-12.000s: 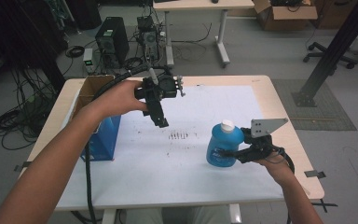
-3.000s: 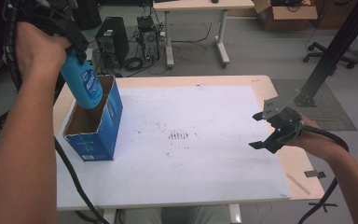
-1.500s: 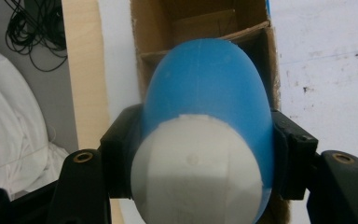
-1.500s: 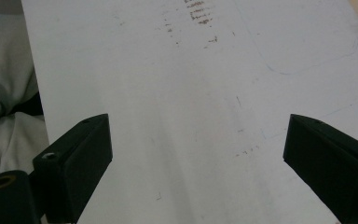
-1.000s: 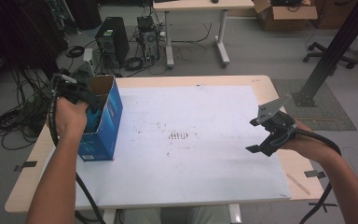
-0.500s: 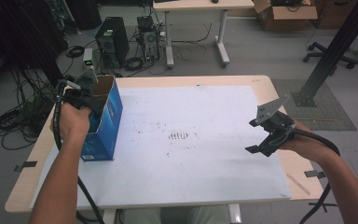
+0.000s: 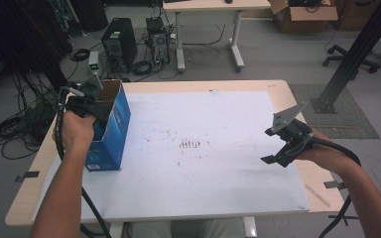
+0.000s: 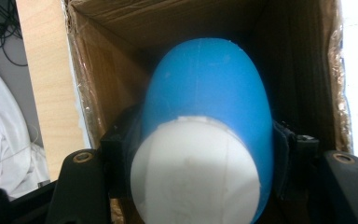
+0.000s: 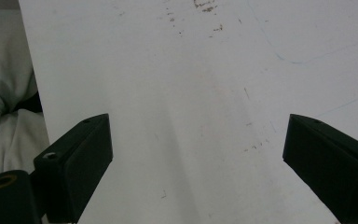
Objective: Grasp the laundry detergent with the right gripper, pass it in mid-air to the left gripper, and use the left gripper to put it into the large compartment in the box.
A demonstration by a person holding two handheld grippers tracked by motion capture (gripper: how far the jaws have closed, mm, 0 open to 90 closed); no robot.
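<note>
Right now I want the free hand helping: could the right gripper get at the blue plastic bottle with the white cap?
Probably not: the bottle sits inside the blue cardboard box, clamped by the left gripper; the right gripper hangs open across the table.

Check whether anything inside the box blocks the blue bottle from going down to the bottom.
Nothing visible does. The left hand-held gripper holds the blue bottle inside the open cardboard box. Around the bottle show bare cardboard walls; the floor beneath it is hidden by the bottle itself.
</note>
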